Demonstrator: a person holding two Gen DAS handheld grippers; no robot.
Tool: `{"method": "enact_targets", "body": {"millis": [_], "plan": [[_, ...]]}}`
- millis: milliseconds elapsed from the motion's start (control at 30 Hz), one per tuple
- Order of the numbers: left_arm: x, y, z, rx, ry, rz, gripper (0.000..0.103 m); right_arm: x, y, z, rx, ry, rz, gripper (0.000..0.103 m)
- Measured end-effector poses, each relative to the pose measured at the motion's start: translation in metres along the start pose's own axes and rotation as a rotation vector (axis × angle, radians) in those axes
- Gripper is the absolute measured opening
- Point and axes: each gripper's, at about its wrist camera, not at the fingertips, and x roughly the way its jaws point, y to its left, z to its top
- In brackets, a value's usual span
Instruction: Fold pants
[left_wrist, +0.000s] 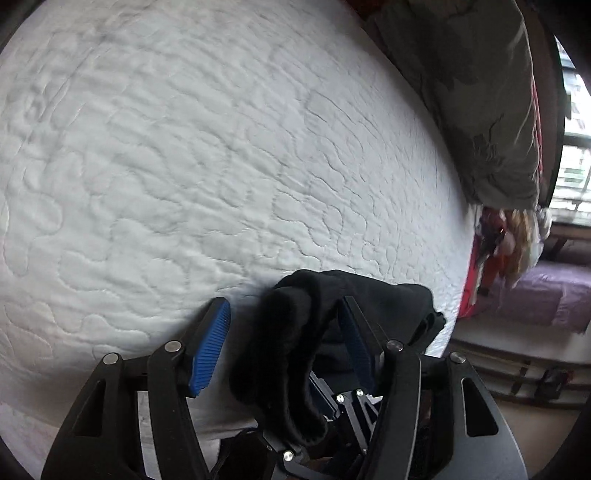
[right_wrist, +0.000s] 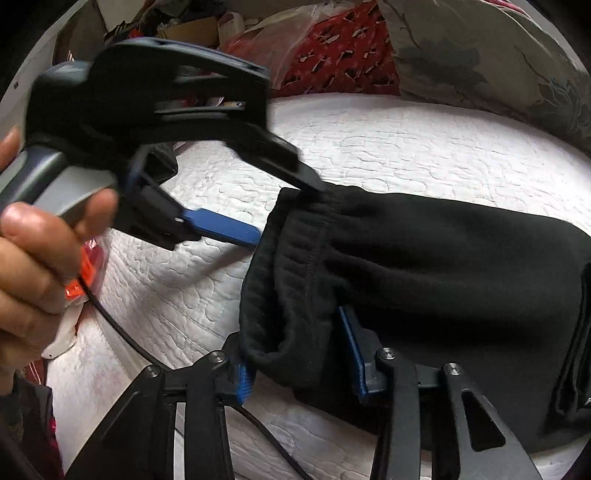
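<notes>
Black fleece pants (right_wrist: 443, 258) lie on the white quilted mattress (right_wrist: 369, 147), the ribbed waistband end raised toward me. My right gripper (right_wrist: 291, 336) is shut on a bunched fold of that end, with cloth filling the gap between its blue pads. A hand (right_wrist: 33, 258) holds my left gripper (right_wrist: 288, 211), blurred, at the waistband's upper edge. In the left wrist view the pants (left_wrist: 295, 350) drape over the right finger. The left gripper (left_wrist: 283, 301) is open, and its left pad (left_wrist: 210, 347) stands clear of the cloth.
A grey floral duvet (left_wrist: 461, 92) is heaped along the mattress's far side, beside red patterned cloth (right_wrist: 340, 51) and clutter. A black cable (right_wrist: 110, 321) trails across the mattress at the left. Past the bed's edge lie a purple mat (left_wrist: 546, 295) and a window.
</notes>
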Motion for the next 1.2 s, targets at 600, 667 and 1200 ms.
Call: {"method": "enact_targets", "body": {"millis": [600,667,1200], "plan": [[-0.027,-0.014,-0.054,-0.177,-0.090,-0.167,0.017,-0.048,-0.027,0.008,0.051,-0.014,0.105,0.017],[-0.027,-0.016,-0.058,-0.204,-0.096,-0.152,0.017,-0.055,-0.033,0.008,0.064,-0.024,0.116,0.017],[-0.018,-0.030,-0.048,-0.265,-0.066,-0.125,0.017,-0.034,0.013,0.017,0.033,-0.074,0.041,0.045]]}}
